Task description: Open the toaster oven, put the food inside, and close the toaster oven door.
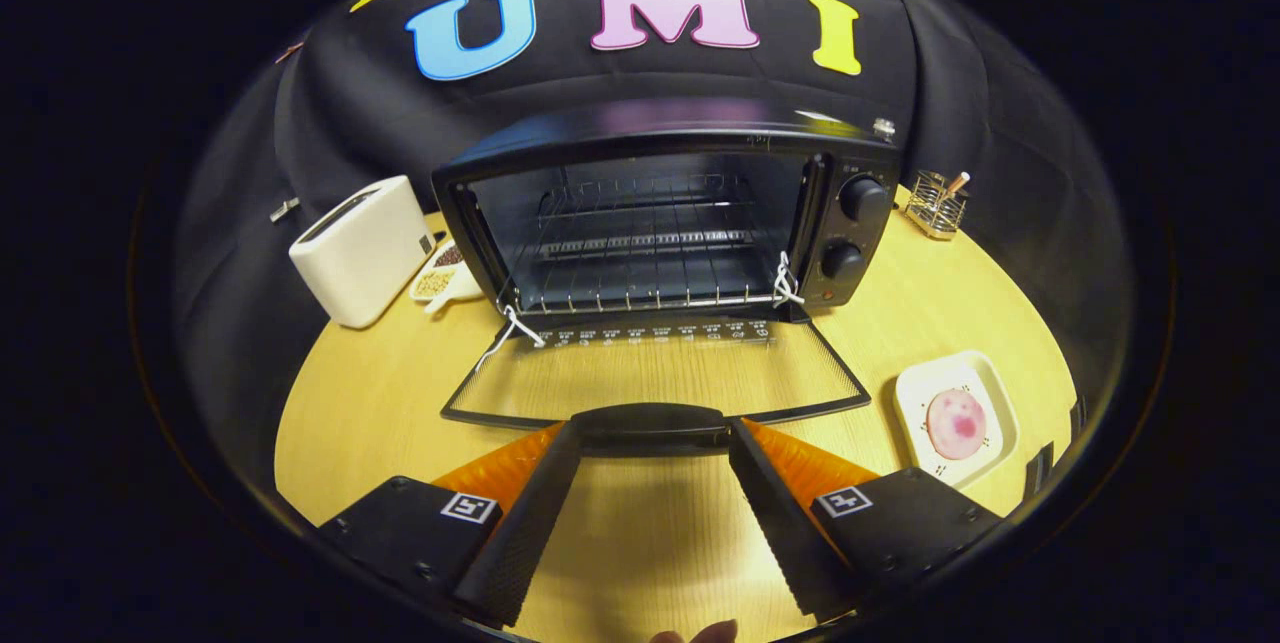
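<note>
The toaster oven (665, 223) stands at the far middle of the bench (370, 413) with its door (655, 378) swung fully down and lying flat toward the near side, so step 1, the opening, looks done. The tongs (652, 443) are spread apart, 1 tip at each end of the door handle (652, 426), touching or just beside it; whether they press on it I cannot tell.

The food (955, 423), 1 pink round piece, lies on 1 small white plate (985, 385) on the bench to the right of the door, near the right tip and outside the oven. The wire rack (640, 273) inside is bare. So 2 steps are left, as I judge it: moving the food in and shutting the door.

Counted: 1 oven with 2 knobs (862, 198) on its right panel, 1 white toaster (362, 248) at far left, 1 small dish (445, 278) of grains between toaster and oven, and 1 wire holder (937, 203) at far right.
</note>
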### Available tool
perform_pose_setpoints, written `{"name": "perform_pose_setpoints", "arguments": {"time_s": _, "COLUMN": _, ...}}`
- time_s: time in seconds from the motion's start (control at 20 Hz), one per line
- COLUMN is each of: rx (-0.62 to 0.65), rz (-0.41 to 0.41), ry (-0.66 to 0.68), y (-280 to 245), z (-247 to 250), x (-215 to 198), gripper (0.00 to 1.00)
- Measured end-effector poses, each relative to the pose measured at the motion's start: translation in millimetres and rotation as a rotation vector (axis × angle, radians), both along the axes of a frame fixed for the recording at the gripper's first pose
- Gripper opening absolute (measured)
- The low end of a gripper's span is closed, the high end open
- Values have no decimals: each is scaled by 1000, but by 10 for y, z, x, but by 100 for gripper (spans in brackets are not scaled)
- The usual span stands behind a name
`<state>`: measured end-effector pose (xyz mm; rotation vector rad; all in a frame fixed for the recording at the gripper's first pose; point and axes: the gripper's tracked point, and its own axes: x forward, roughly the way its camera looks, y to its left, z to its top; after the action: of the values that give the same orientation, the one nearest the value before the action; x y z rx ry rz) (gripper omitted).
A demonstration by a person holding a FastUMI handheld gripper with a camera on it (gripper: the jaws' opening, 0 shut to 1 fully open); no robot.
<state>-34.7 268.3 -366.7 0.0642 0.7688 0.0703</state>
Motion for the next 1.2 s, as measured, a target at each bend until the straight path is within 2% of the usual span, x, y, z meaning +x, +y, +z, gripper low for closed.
{"name": "perform_pose_setpoints", "arguments": {"time_s": 0.4, "rx": 39, "rz": 14, "ry": 20, "y": -140, "z": 45, "x": -90, "gripper": 100}}
{"name": "perform_pose_setpoints", "arguments": {"time_s": 0.65, "rx": 85, "rz": 103, "ry": -13, "y": -328, "z": 407, "x": -167, "gripper": 99}}
{"name": "perform_pose_setpoints", "arguments": {"time_s": 0.85, "rx": 61, "rz": 164, "ry": -20, "y": -815, "z": 599, "x": -229, "gripper": 99}}
{"name": "perform_pose_setpoints", "arguments": {"time_s": 1.0, "rx": 49, "rz": 165, "ry": 13, "y": -1308, "z": 661, "x": -267, "gripper": 99}}
{"name": "perform_pose_setpoints", "arguments": {"time_s": 1.2, "rx": 50, "rz": 148, "ry": 125, "y": -1988, "z": 564, "x": -288, "gripper": 100}}
